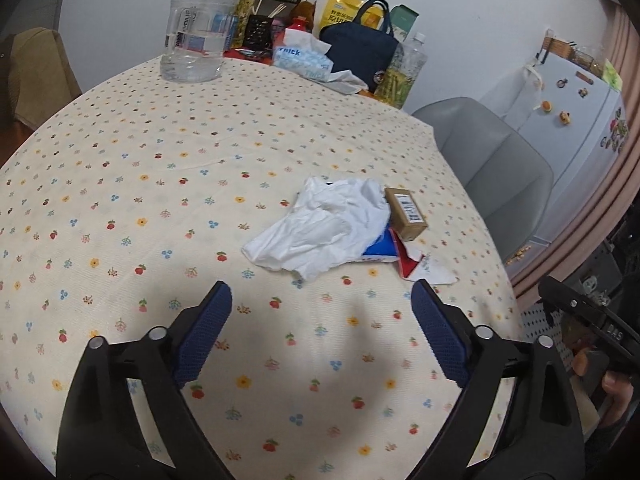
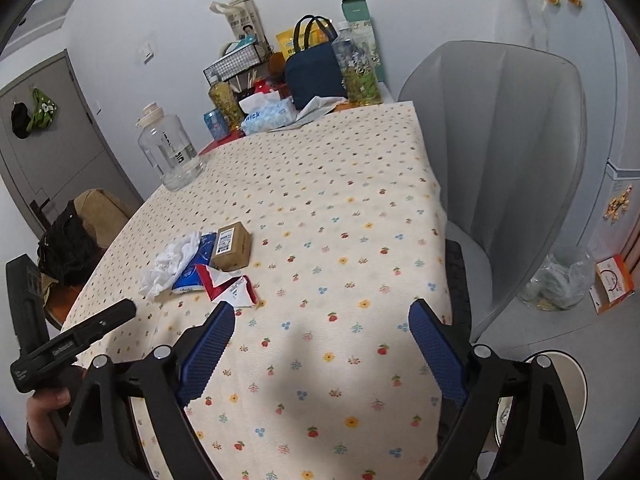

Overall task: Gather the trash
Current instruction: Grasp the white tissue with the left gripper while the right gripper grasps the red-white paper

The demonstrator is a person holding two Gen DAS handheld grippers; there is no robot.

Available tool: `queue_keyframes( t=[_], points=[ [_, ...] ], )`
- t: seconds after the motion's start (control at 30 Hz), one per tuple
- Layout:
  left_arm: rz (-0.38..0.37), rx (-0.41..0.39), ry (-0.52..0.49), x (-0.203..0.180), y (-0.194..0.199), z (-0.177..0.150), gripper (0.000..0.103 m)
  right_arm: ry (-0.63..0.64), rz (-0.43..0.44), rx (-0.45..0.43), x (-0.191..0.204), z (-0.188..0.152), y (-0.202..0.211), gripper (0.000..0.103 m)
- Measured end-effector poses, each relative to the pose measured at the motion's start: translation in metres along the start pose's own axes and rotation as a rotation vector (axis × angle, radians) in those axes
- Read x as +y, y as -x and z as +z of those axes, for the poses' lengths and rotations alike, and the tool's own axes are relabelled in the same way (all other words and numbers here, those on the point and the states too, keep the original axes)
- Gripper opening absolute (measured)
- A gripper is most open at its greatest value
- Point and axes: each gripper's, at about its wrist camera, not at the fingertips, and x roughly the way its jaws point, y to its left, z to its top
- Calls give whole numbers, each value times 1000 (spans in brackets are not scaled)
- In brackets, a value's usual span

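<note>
A small pile of trash lies on the floral tablecloth (image 1: 160, 200): a crumpled white tissue (image 1: 324, 228), a small brown cardboard box (image 1: 406, 213), a blue and white wrapper (image 1: 382, 249) and a torn red and white wrapper (image 1: 416, 264). My left gripper (image 1: 322, 320) is open and empty, just short of the pile. In the right wrist view the tissue (image 2: 172, 266), box (image 2: 232, 246), blue wrapper (image 2: 196, 268) and red wrapper (image 2: 230, 288) lie ahead to the left. My right gripper (image 2: 322, 338) is open and empty over the cloth (image 2: 340, 208).
A large clear water jug (image 1: 198, 26) stands at the far side, with a tissue pack (image 1: 302, 58), navy bag (image 1: 360, 46) and bottles behind. A grey chair (image 2: 508, 152) stands at the table's right edge. A lined bin (image 2: 556, 284) and orange box (image 2: 612, 284) sit on the floor.
</note>
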Motion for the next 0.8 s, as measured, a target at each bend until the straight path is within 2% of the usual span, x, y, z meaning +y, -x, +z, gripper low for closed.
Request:
queue_keyframes(
  t=[0.07,0.4,0.47,0.5,0.53,0.57,0.63,0.67,0.8],
  points=[
    [3,-2,12,4,-3,2,82,1,7,8,1,-1,-3,87],
    [0,9,36,10,-26,20,81,6,25,34,4,5,-16,86],
    [-14,20,52,11,-32,22,76,14,27,34,6,7,-18,86],
    [-14,27,56,11,-35,22,70,20,29,36,9,9,-19,86],
    [-10,37,62,12,-38,22,58,25,30,36,11,10,-20,86],
    [-2,37,69,13,-38,22,38,32,31,37,14,11,-20,86],
    [-7,55,80,16,-39,21,10,47,34,39,20,12,-22,86],
    [-7,57,82,17,-37,21,5,54,36,41,23,13,-22,86],
    [-12,10,92,25,-15,20,4,83,43,54,34,13,-29,86]
  ],
)
